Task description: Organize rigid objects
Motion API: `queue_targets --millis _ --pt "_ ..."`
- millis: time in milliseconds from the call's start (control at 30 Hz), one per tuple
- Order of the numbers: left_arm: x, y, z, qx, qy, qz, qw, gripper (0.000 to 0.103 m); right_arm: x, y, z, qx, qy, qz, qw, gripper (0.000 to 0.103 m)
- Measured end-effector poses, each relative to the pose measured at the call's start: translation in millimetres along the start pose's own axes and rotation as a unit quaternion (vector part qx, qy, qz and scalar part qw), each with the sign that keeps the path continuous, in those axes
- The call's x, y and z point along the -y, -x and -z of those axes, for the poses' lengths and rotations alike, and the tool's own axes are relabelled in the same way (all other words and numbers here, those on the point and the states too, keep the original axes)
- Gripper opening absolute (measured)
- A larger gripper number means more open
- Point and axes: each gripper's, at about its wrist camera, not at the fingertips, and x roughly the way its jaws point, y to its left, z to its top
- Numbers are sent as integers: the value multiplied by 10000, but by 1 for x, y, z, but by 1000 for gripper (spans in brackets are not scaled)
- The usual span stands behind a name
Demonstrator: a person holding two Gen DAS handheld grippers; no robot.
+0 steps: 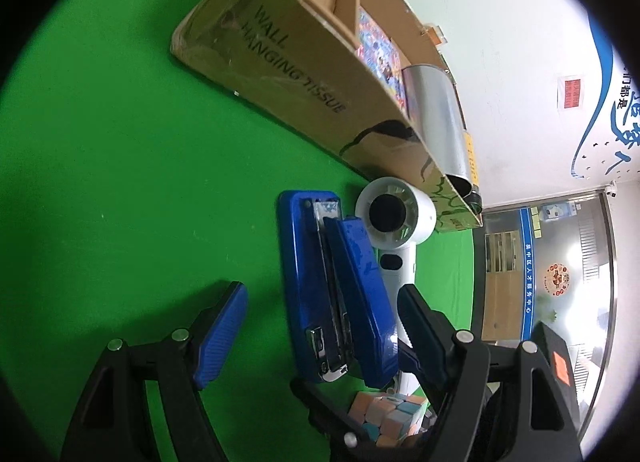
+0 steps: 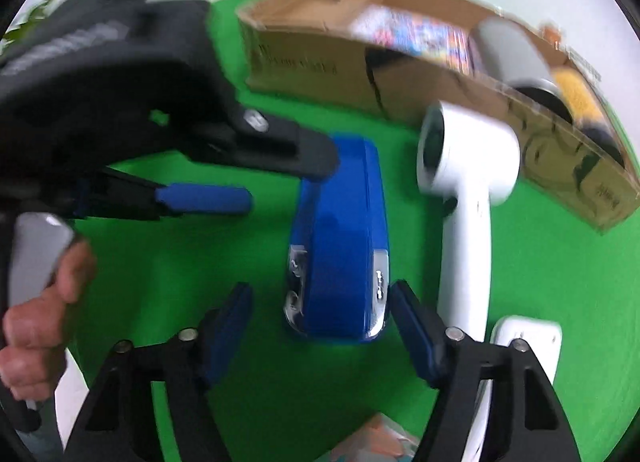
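Observation:
A blue stapler [image 1: 336, 294] lies on the green table between the open jaws of my left gripper [image 1: 320, 314]; it also shows in the right wrist view [image 2: 340, 246]. My right gripper [image 2: 320, 318] is open too, its fingers on either side of the stapler's near end. Neither gripper visibly touches it. A white hair dryer [image 1: 396, 222] lies right of the stapler [image 2: 464, 198]. A pastel cube puzzle [image 1: 388, 418] lies near the left gripper's base. The left gripper [image 2: 256, 178] appears in the right wrist view, blurred, above the stapler.
An open cardboard box [image 1: 288, 58] marked "WALL HANGING TISSUE" stands behind, holding a colourful booklet [image 1: 380, 46] and a silver cylinder [image 1: 436, 118]. It also shows in the right wrist view [image 2: 420, 82]. A white flat object [image 2: 528, 342] lies at the dryer's handle end.

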Motion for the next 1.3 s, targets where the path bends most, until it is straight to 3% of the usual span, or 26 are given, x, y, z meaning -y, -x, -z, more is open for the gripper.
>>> queue_targets --millis 67,200,400,500,600,900,1167,1300 --pt "0 -1 1 -43 6 68 10000 77 1 -6 -2 -130 44 133 9998 57" --pt "-3 -1 2 -29 92 203 9997 77 6 -10 -5 -152 -45 111 9998 56" --pt "0 -3 3 37 -39 98 9999 74 24 -11 -6 -202 -579 -650 9960 56" --pt "4 -4 3 52 -151 -29 9999 64 33 -12 -9 -191 -802 -914 9924 56" --pt "1 -5 2 33 -79 253 9996 54 34 -13 -9 -135 -760 -867 9932 56" --pt "21 21 -5 396 -469 242 9978 53 33 8 -14 280 -753 -899 9927 56" --pt "76 59 -45 820 -1092 275 9903 53 33 53 -46 931 -755 -808 9895 56" --pt "98 62 -82 781 -1329 195 9879 53 38 60 -77 1066 -843 -792 9875 56"
